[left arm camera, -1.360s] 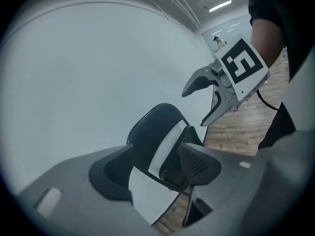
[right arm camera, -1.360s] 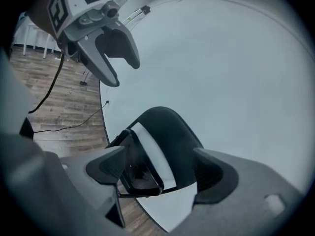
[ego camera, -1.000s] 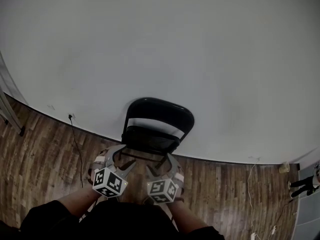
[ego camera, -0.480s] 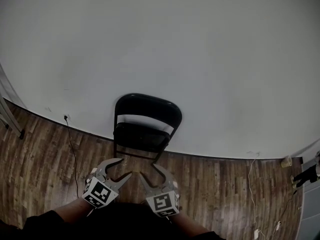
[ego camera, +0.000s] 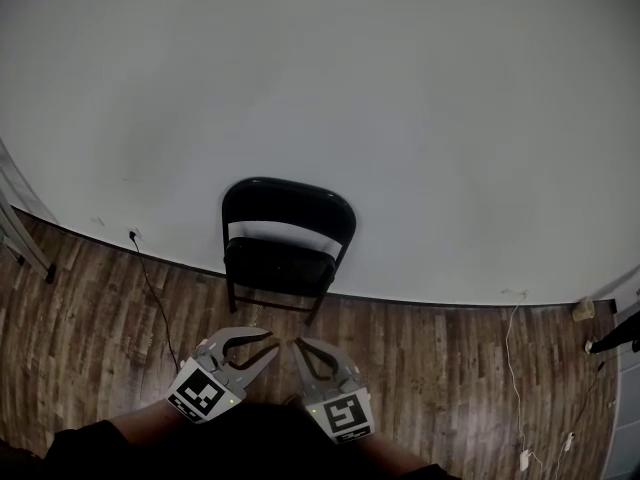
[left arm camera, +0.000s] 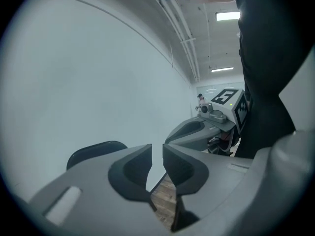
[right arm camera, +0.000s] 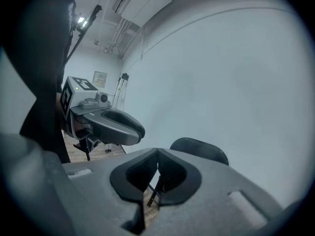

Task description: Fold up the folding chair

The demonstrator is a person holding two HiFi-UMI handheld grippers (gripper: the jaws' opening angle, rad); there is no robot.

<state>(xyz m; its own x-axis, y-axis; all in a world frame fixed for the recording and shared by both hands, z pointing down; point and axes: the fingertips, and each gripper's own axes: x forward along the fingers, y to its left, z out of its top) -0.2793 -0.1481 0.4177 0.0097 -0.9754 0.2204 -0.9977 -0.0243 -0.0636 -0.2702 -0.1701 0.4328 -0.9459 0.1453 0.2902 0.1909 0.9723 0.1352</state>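
The black folding chair (ego camera: 285,243) stands against the white wall, its seat a dark panel below the curved backrest. Both grippers hang in the air in front of it, apart from it and near my body. My left gripper (ego camera: 272,346) has just been closing; a narrow gap remains between its tips (left arm camera: 157,149) with nothing in it. My right gripper (ego camera: 298,346) has closed too, and its pads meet with nothing between them (right arm camera: 157,154). The chair's backrest (left arm camera: 93,154) shows behind the left jaws and to the right of the right jaws (right arm camera: 199,150).
Wooden floor (ego camera: 90,338) runs from my feet to the wall. A cable (ego camera: 152,293) drops from a socket left of the chair. A metal leg (ego camera: 25,240) stands at the left edge. More cables (ego camera: 512,363) lie at the right.
Both grippers have drawn back from the chair toward my body and risen. Their jaws went from wide open to almost closed on the left and fully closed on the right. The chair now looks farther off.
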